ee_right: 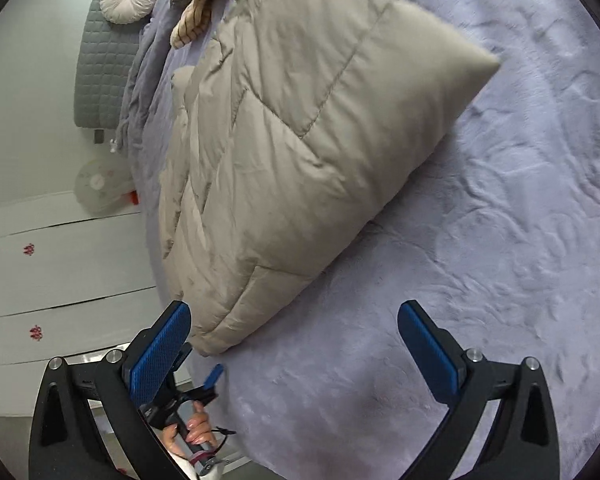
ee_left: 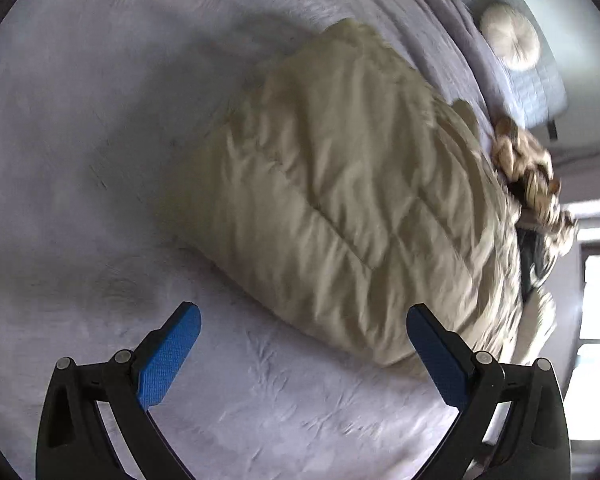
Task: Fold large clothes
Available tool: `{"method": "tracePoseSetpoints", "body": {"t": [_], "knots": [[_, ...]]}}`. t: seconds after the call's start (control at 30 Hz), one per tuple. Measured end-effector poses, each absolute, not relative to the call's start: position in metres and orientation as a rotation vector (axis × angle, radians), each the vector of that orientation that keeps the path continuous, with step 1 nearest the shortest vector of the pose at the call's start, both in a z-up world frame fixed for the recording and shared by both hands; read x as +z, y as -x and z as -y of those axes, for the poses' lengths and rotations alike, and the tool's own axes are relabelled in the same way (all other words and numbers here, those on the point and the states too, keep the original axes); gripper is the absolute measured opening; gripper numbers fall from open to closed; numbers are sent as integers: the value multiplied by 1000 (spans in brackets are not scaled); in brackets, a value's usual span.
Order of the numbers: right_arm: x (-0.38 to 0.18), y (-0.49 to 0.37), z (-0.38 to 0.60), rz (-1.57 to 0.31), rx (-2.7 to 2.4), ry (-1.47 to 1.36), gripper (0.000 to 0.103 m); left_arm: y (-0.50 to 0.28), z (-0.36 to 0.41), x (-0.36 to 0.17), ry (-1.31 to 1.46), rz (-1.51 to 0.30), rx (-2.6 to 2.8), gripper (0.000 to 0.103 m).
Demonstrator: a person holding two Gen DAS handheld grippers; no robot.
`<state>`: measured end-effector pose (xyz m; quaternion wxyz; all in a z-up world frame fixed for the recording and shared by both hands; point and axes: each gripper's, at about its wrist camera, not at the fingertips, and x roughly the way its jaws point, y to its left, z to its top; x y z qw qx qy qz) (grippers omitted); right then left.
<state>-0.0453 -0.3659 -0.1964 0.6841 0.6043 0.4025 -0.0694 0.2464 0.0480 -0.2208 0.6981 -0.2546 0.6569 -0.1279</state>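
Puffy beige jacket (ee_left: 340, 200) sits folded on the lilac bedspread (ee_left: 80, 160) just ahead of my fingers, its near corner beside the inner pad of my right gripper (ee_right: 294, 334). Both right and left gripper (ee_left: 302, 336) gape wide, empty. Risk: slick padding springs open, or I pinch bedspread too.

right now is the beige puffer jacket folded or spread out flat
Folded: the beige puffer jacket lies doubled into a thick bundle on the bed cover, its quilted layers stacked at the near edge.
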Motion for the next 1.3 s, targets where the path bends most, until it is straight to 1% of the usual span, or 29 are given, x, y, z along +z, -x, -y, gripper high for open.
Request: {"method": "tracePoseSetpoints", "body": {"t": [0.17, 0.43, 0.57, 0.6, 0.63, 0.67, 0.7, 0.73, 0.77, 0.8, 0.83, 0.87, 0.9, 1.0, 1.13, 1.3], "knots": [[-217, 29, 374, -826, -130, -1404, 103, -257, -42, -245, 641, -1443, -328, 103], [-243, -18, 384, -703, -36, -1450, 103, -284, -11, -259, 691, -1355, -390, 103], [-252, -28, 387, -685, -47, -1457, 103, -295, -5, -262, 724, -1330, -339, 102], [-254, -28, 387, -678, -48, -1468, 103, -297, -2, -261, 712, -1333, -328, 86], [-254, -26, 387, -673, -46, -1477, 103, -297, 1, -259, 692, -1332, -326, 73], [-254, -25, 387, -671, -45, -1486, 103, -296, -1, -258, 698, -1334, -355, 46], [-254, -23, 387, -672, -47, -1498, 99, -297, 1, -255, 725, -1335, -394, 30], [-254, -22, 388, -675, -54, -1512, 95, -297, 4, -249, 713, -1326, -402, 27], [-255, -20, 389, -690, -67, -1527, 69, -297, 4, -243, 696, -1313, -412, 21], [-257, -18, 390, -699, -74, -1554, 48, -297, 6, -235, 683, -1299, -431, 19], [-259, -16, 391, -691, -67, -1583, 44, -297, 7, -230, 681, -1292, -444, 18], [-257, -14, 391, -673, -57, -1594, 35, -296, 7, -223, 682, -1281, -459, 17], [-253, -12, 391, -659, -44, -1590, 30, -295, 5, -217, 682, -1270, -470, 17], [-236, -7, 389, -638, -8, -1556, 26, -288, -1, -194, 664, -1243, -504, 17], [-214, 7, 387, -637, 18, -1530, 25, -273, -9, -169, 616, -1236, -538, 17], [-192, 38, 373, -656, 44, -1500, 24, -239, -37, -148, 578, -1258, -575, 17]]}}
